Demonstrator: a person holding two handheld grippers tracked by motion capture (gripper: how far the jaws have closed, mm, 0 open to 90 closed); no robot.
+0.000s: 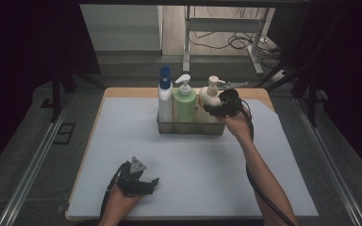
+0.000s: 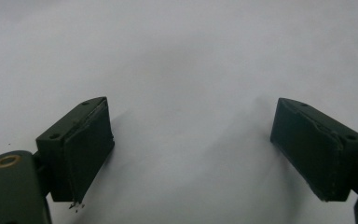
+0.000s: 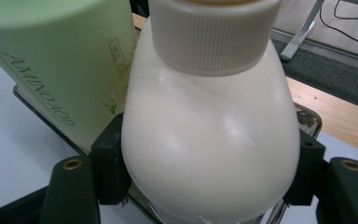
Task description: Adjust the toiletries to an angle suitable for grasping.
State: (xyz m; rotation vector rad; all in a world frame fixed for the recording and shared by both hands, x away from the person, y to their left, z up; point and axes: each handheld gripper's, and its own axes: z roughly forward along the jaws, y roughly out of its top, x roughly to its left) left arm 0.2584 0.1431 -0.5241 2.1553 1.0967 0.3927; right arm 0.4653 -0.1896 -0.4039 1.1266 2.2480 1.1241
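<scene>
Left gripper (image 1: 147,181) near front edge of mat (image 1: 122,141) — jaws spread, nothing between. Right gripper (image 1: 217,109) at rack (image 1: 191,128), jaws flank cream bottle (image 3: 209,140) — grip unclear; green bottle (image 1: 185,106) adjacent.

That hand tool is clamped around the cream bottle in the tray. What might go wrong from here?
1. The cream bottle is round and glossy, and the right gripper meets it only at its two sides, so it might slip or twist.
2. The green bottle stands right against it in the same tray; lifting or tilting could knock it, perhaps into the white bottle.
3. The tray looks light and might shift.
</scene>
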